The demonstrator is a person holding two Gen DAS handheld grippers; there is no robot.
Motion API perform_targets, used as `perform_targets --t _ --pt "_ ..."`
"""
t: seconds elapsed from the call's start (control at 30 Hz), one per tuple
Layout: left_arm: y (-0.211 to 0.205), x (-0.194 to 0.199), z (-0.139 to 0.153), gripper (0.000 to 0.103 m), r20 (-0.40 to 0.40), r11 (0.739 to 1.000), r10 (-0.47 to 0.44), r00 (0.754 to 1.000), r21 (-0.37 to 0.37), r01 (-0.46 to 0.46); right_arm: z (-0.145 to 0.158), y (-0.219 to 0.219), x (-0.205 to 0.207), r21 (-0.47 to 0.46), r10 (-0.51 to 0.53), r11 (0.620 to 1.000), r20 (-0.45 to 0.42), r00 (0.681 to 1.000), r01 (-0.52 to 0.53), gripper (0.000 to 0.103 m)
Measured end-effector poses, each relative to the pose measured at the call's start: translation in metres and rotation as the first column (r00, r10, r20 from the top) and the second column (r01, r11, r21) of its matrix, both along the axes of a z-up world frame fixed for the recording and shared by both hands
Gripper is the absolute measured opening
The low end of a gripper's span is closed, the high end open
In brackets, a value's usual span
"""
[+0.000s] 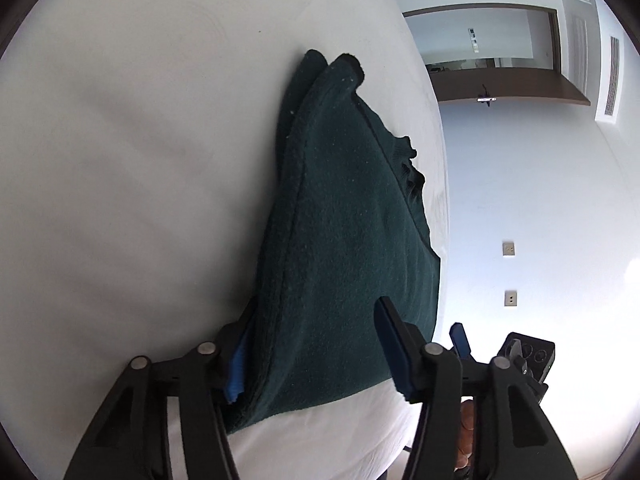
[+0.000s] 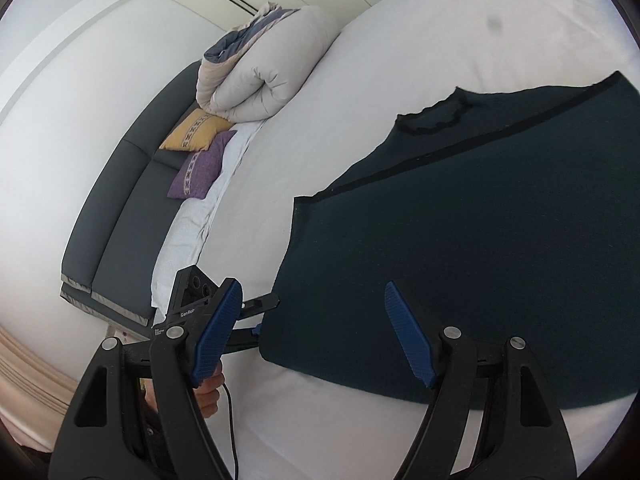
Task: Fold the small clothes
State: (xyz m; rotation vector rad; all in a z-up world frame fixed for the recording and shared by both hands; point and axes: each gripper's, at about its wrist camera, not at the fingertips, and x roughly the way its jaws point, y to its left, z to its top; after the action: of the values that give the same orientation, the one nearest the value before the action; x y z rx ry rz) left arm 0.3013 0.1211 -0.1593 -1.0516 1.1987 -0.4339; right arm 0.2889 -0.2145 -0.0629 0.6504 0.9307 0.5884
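The left claw (image 1: 316, 344) has dark green knit garment (image 1: 344, 216) bunched between its half-closed jaws at 6 o'clock; whether the pads already pinch is unclear. Best to gather both layers at that edge before lifting. The right claw (image 2: 316, 332) hangs wide and empty over the garment's near hem. Both claws tilt down toward the white bed (image 1: 120, 160), wrists rolled.

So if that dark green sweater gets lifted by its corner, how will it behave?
Probably floppy: the sweater lies flat, following the bed. It looks thick and fuzzy, so it's likely grippy rather than slippery. Lifted at the left claw, the rest would likely sag and drag.
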Motion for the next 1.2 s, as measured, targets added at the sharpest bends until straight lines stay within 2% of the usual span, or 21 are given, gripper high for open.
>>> perform_targets --t 0.03,0.1,0.17,0.3,0.4,0.5,0.57,0.6,0.67,0.73,0.77,0.83,0.97,1.07,1.2 --pt "0.001 -0.001 -0.003 0.042 0.001 1.0 0.012 1.0 -0.009 -0.012 -0.004 0.01 0.011 0.012 0.025 1.0 -0.016 1.0 -0.024 0.073" --pt "0.002 -0.002 -0.01 0.012 -0.003 0.999 0.04 0.999 -0.036 -0.04 -0.012 0.029 0.031 0.025 0.049 0.999 -0.046 0.998 -0.048 0.073" --pt "0.006 -0.004 -0.016 0.013 0.001 0.995 0.065 0.998 -0.073 -0.064 -0.023 0.048 0.053 0.058 0.085 0.995 -0.077 0.993 -0.081 0.073" --pt "0.007 -0.006 -0.014 0.012 0.023 0.994 0.084 0.996 -0.075 -0.082 -0.05 0.076 0.09 0.15 0.163 0.979 -0.166 0.972 -0.139 0.073" --pt "0.006 -0.005 -0.008 0.011 0.042 0.994 0.088 0.995 -0.074 -0.085 -0.089 0.086 0.11 0.139 0.159 0.983 -0.287 0.945 -0.124 0.072" --pt "0.0 -0.003 0.007 0.011 0.075 0.996 0.086 0.994 -0.037 -0.083 -0.102 0.081 0.115 0.177 0.155 0.978 -0.26 0.953 -0.111 0.064" --pt "-0.007 0.001 0.018 0.011 0.099 0.996 0.084 0.992 -0.003 -0.084 -0.107 0.084 0.114 0.14 0.138 0.984 -0.244 0.96 -0.106 0.052" --pt "-0.011 0.002 0.024 0.011 0.11 0.996 0.084 0.99 0.013 -0.086 -0.108 0.085 0.113 0.127 0.137 0.986 -0.229 0.964 -0.11 0.052" --pt "-0.021 0.004 0.036 0.011 0.13 0.996 0.078 0.988 0.041 -0.084 -0.11 0.082 0.116 0.164 0.135 0.982 -0.235 0.962 -0.098 0.052" --pt "-0.034 0.005 0.051 0.011 0.151 0.995 0.054 0.987 0.076 -0.066 -0.108 0.064 0.119 0.236 0.094 0.971 -0.271 0.958 -0.029 0.055" --pt "-0.043 0.006 0.061 0.011 0.167 0.994 0.036 0.985 0.1 -0.054 -0.104 0.051 0.118 0.264 0.068 0.964 -0.265 0.962 0.004 0.063" --pt "-0.066 0.01 0.079 0.011 0.202 0.989 -0.006 0.979 0.145 -0.024 -0.095 0.021 0.115 0.302 0.026 0.952 -0.236 0.972 0.048 0.07" --pt "-0.13 0.025 0.104 0.011 0.254 0.977 -0.099 0.962 0.209 0.045 -0.088 -0.045 0.115 0.364 -0.015 0.926 -0.231 0.973 0.101 0.074" --pt "-0.194 0.035 0.104 0.011 0.26 0.962 -0.182 0.948 0.246 0.117 -0.089 -0.089 0.114 0.392 -0.038 0.91 -0.241 0.97 0.133 0.077" --pt "-0.275 0.039 0.082 0.012 0.237 0.933 -0.295 0.925 0.282 0.225 -0.096 -0.14 0.114 0.392 -0.074 0.903 -0.259 0.963 0.175 0.077"
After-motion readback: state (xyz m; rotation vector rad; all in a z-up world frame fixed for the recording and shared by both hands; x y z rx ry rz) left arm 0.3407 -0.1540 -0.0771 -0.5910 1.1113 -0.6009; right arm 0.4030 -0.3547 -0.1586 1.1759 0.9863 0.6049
